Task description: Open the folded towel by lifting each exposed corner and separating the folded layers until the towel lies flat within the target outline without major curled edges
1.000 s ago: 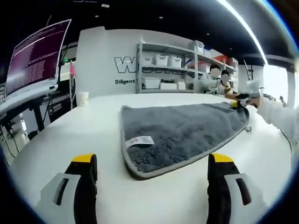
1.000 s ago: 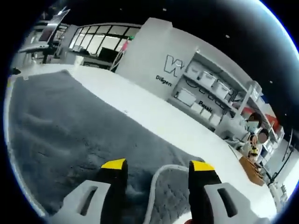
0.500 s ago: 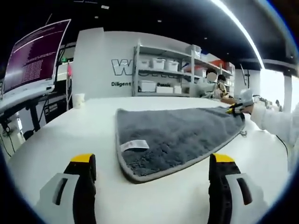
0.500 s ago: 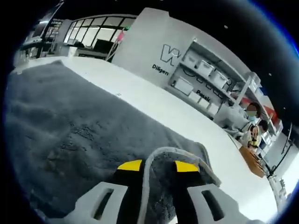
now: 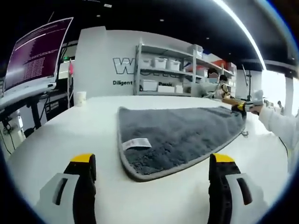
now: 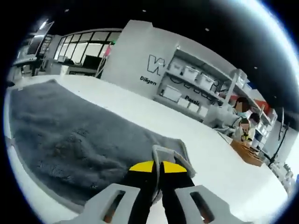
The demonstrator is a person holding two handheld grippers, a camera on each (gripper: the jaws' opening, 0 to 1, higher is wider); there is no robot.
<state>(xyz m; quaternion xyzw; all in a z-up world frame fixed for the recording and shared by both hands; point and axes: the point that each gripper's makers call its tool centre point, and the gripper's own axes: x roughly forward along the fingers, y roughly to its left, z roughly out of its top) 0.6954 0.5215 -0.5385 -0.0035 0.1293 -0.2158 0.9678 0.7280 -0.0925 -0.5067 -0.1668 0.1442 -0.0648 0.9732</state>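
Left gripper view: left claw [image 5: 152, 163] low over the white table [image 5: 65, 135], jaws wide apart, nothing between them. Grey towel [image 5: 177, 133] lies on the table ahead of the jaws, white label [image 5: 136, 143] on its near edge. At the towel's far right corner the right claw [image 5: 241, 108] grips the edge, a white sleeve [image 5: 280, 126] behind it. Monitor [image 5: 37, 56] at left, shelving [image 5: 168, 70] behind.

Right gripper view: right claw [image 6: 157, 167] pinched together on the towel's [image 6: 70, 140] bound corner edge [image 6: 163, 154], which is raised off the table [image 6: 219, 158]. Rest of the towel spreads away to the left.
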